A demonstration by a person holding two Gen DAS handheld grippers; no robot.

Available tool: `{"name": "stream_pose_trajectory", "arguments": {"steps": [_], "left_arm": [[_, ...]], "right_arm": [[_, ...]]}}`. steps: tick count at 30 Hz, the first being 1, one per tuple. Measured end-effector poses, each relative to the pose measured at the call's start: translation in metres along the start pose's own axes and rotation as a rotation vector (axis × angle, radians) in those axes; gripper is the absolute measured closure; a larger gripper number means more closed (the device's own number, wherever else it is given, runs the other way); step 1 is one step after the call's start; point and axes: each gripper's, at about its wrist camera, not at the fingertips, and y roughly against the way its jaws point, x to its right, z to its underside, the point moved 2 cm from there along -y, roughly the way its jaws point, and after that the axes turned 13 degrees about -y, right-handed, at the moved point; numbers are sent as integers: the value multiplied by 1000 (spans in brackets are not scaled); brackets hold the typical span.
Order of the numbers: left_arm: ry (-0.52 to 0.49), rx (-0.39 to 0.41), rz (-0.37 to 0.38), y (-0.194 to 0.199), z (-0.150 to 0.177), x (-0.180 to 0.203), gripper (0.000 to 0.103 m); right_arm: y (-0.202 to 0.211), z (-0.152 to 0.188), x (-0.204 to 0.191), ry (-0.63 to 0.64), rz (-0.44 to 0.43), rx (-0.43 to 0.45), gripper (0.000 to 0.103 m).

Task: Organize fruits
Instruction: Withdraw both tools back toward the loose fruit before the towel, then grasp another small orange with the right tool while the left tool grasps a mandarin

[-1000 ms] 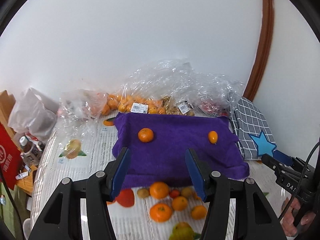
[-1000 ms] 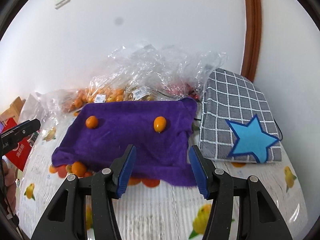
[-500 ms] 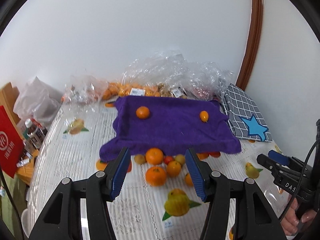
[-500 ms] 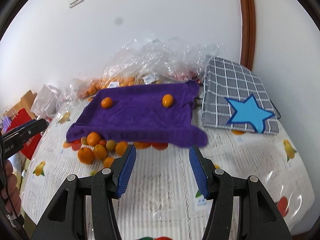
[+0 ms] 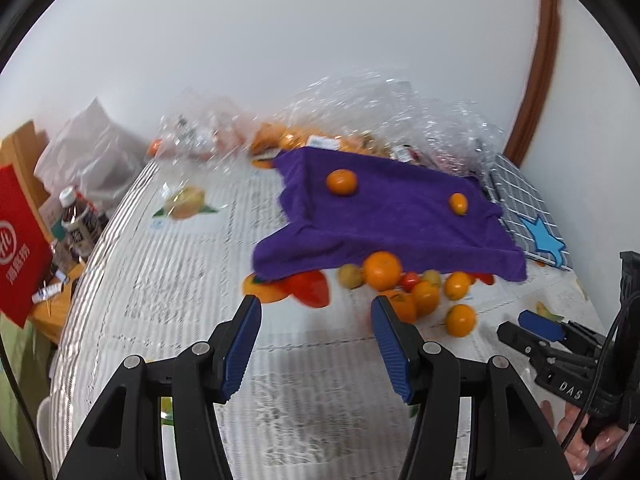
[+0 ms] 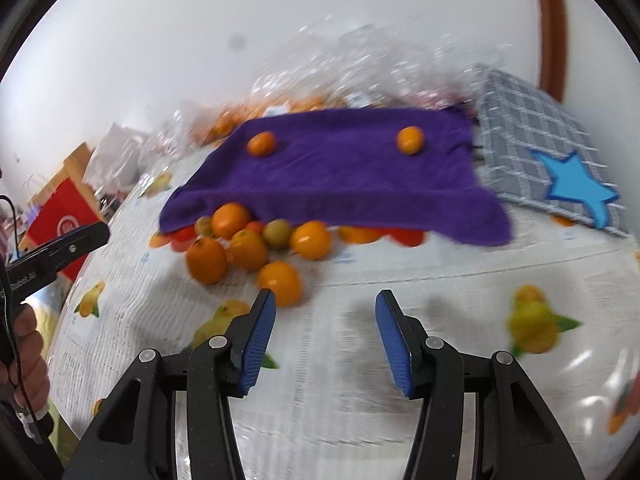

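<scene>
Hovering near the purple towel, the left gripper gapes empty; the right gripper is closing, empty, beside loose oranges.

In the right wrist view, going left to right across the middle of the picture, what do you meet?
Red box → loose pile of oranges → purple towel carrying two small oranges → checked grey cloth with a blue star.

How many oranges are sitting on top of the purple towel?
2. One round orange sits toward the purple towel's left side, a smaller oval one toward its right. More fruit lies below its front edge.
</scene>
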Motion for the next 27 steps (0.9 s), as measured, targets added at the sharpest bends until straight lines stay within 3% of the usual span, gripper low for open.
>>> {"name": "stream_pose_trajectory", "arguments": {"steps": [6, 12, 15, 19, 22, 25, 27], "left_arm": [[30, -28, 42, -17, 8, -13, 48], [20, -54, 84, -32, 7, -5, 48], [15, -69, 113, -40, 7, 3, 48], [-3, -86, 154, -50, 4, 22, 48], [-34, -90, 190, -57, 1, 40, 48], [-78, -99, 186, -64, -1, 58, 48], [-101, -112, 168, -71, -2, 66, 48]], "right_arm": [[-33, 3, -22, 47, 7, -31, 53], [-58, 3, -23, 30, 1, -76, 68], [-56, 5, -21, 42, -14, -64, 69], [-44, 8, -7, 38, -10, -39, 69], [-33, 10, 12, 42, 41, -14, 69], [-28, 10, 33, 26, 85, -6, 69], [-25, 8, 44, -8, 69, -11, 69]]}}
